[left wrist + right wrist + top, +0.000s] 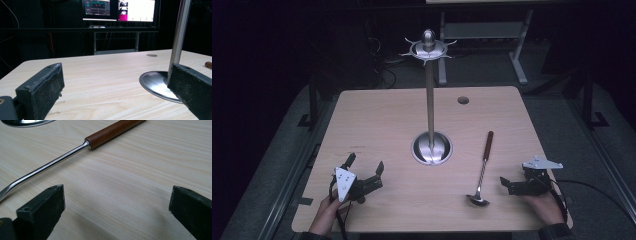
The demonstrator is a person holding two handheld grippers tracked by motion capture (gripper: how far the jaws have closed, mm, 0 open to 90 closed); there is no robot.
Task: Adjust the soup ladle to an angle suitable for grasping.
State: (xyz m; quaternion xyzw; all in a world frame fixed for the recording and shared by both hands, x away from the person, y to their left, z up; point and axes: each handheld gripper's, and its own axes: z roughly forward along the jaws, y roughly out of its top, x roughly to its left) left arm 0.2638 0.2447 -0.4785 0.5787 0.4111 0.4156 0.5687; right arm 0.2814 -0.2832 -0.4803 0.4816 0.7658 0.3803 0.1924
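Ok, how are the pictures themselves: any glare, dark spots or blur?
High view: table evenly lit, surroundings nearly black, stand base glinting. Left gripper view: bright monitors washed out behind. Right gripper view: ladle sharp, near jaws soft, faint shadows.

Dark room, lit monitors point(120, 10) behind wooden table point(377, 125).

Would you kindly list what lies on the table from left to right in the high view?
Left hand-held gripper → metal stand's round base → ladle with wooden handle → right hand-held gripper.
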